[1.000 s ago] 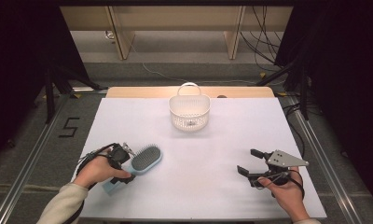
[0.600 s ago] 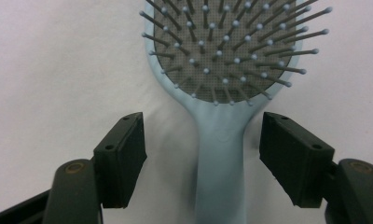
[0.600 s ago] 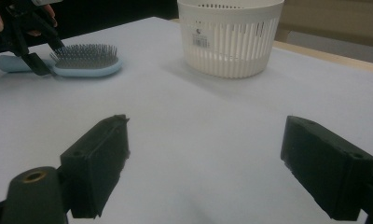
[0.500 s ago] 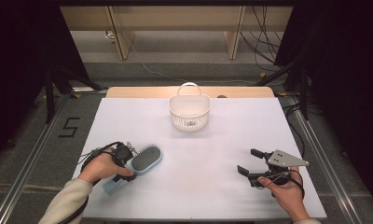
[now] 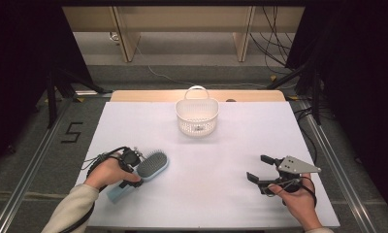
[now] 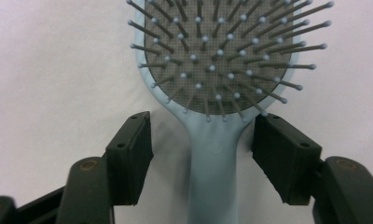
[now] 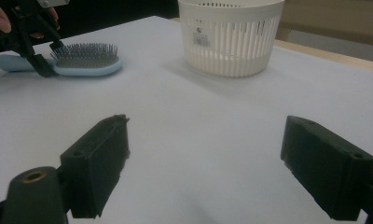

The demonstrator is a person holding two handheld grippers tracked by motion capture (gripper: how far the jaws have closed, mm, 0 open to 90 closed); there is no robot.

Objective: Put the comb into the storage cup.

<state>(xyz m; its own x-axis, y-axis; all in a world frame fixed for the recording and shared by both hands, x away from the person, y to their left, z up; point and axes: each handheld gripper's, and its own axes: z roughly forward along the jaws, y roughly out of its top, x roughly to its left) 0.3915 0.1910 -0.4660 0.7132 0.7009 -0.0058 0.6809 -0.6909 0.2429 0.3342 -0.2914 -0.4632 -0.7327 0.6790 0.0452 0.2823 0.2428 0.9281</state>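
The left tongs (image 6: 203, 158) stood open astride the neck of the blue hairbrush (image 5: 143, 174), touching neither side; the right tongs (image 5: 262, 169) were open and empty. Closing that near the wide head, the tongs could slip or let the brush swing. It lay bristles-up on the counter (image 5: 221, 204), handle toward the person, head pointing up-right toward the basket (image 5: 197, 116)

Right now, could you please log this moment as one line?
left gripper: open, astride hairbrush handle | right gripper: open, idle | basket: upright
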